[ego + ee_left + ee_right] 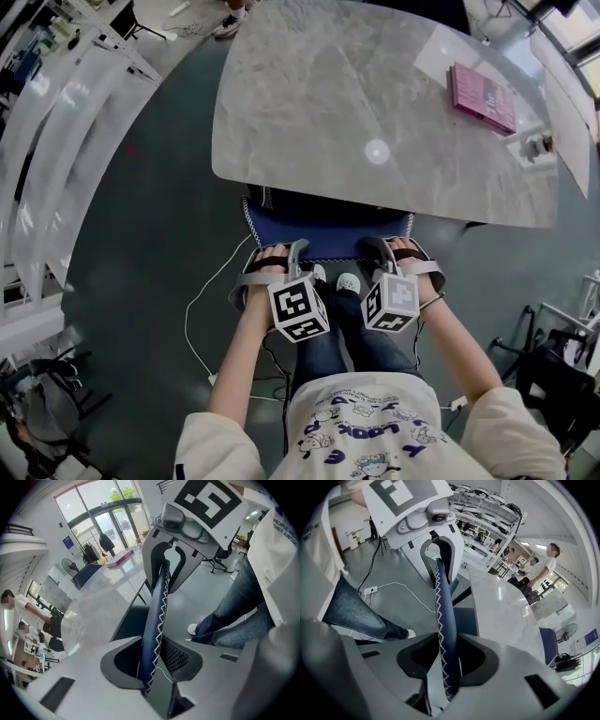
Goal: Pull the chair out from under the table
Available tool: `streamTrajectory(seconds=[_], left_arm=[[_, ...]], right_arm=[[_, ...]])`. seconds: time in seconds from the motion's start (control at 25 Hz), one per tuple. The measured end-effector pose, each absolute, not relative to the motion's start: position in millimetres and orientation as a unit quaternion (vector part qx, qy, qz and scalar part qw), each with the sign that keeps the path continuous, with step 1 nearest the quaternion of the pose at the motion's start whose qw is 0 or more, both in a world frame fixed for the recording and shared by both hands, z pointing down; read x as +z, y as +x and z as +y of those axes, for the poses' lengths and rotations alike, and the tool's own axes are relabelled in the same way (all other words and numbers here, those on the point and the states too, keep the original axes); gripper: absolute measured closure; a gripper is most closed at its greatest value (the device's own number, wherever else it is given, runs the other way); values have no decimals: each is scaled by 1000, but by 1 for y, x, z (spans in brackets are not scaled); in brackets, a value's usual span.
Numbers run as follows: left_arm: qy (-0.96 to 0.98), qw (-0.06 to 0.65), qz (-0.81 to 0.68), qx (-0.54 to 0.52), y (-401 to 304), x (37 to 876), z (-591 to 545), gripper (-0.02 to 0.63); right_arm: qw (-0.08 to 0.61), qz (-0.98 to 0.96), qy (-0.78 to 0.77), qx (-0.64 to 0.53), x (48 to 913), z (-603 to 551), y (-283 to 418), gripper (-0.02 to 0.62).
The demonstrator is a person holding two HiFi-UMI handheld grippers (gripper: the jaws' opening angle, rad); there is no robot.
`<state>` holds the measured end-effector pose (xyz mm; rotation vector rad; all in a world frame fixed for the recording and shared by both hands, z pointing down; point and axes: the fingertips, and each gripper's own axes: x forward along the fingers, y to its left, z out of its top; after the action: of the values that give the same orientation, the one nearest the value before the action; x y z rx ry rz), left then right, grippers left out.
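A chair with a dark blue backrest (328, 232) edged in white zigzag stitching is tucked under the grey marble table (309, 94). My left gripper (281, 251) clamps the left part of the backrest's top edge. My right gripper (386, 246) clamps the right part. In the left gripper view the stitched edge (157, 616) runs up between the pads of the left gripper (152, 663) to the right gripper (171, 555) further along. In the right gripper view the same edge (443, 616) is pinched in the right gripper (447, 660). The chair's seat and legs are hidden.
A pink book (481, 97) lies on the table's far right. A white cable (199, 309) trails over the grey floor at left. The person's shoes (348, 281) stand just behind the chair. A black office chair (553, 370) is at right, white shelving (47, 122) at left.
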<state>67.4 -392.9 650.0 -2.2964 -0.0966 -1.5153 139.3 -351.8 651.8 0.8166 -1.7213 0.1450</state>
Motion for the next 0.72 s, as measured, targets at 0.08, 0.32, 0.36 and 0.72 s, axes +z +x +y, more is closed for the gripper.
streamTrajectory(seconds=[0.08,0.32,0.36,0.72], left_arm=[[-817,203,-47,-538,68,650,-391,489],[-810,202,-60,-547,67,650,-391,514],[-809,203,-63,-548,67,650,-390,517],[-807,210,-75,-547,58,653,-373,526]], right_arm=[[578,-737,347,56,652,-351,139,474],[577,-741,340,59,653,-350,140,503],[576,-741,340,61,653,-349,140,505],[574,-741,336,90,657,-334,131,512]])
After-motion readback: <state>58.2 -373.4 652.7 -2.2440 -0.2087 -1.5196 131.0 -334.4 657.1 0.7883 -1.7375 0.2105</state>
